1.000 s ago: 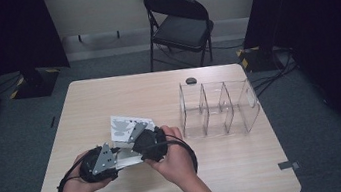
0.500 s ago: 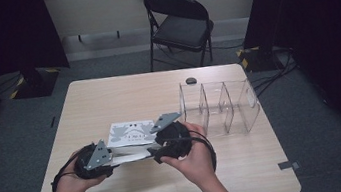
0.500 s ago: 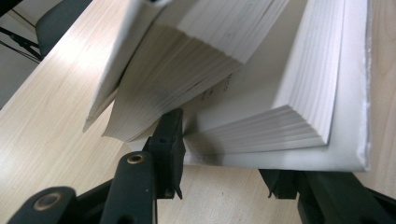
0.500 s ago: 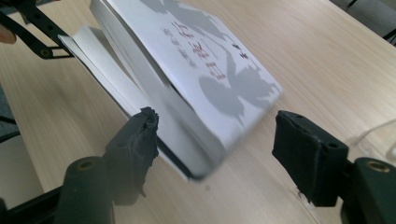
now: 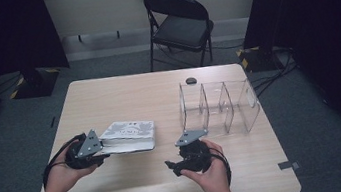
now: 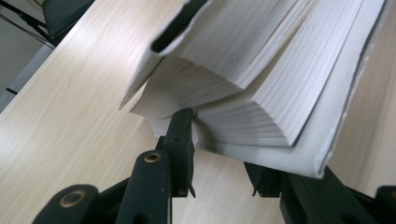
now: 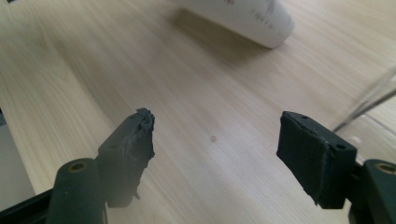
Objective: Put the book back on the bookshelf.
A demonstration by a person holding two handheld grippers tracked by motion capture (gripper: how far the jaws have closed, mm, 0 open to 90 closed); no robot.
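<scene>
Book (image 5: 128, 136), thick paperback, lies flat on the worktop (image 5: 123, 97) left of centre, its near-left corner clamped by the left gripper (image 5: 97, 154); jaws have just been closing on the fanned pages, likely to steady or lift it. Right gripper (image 5: 174, 166) hovers apart near the clear divider rack (image 5: 220, 106), jaws spread, having just opened, holding nothing.

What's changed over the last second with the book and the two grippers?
The right gripper let go of the book, its jaws opening, and drew back toward the table's near edge. The left gripper closed further on the book's edge. The clear divider rack stayed put.
</scene>
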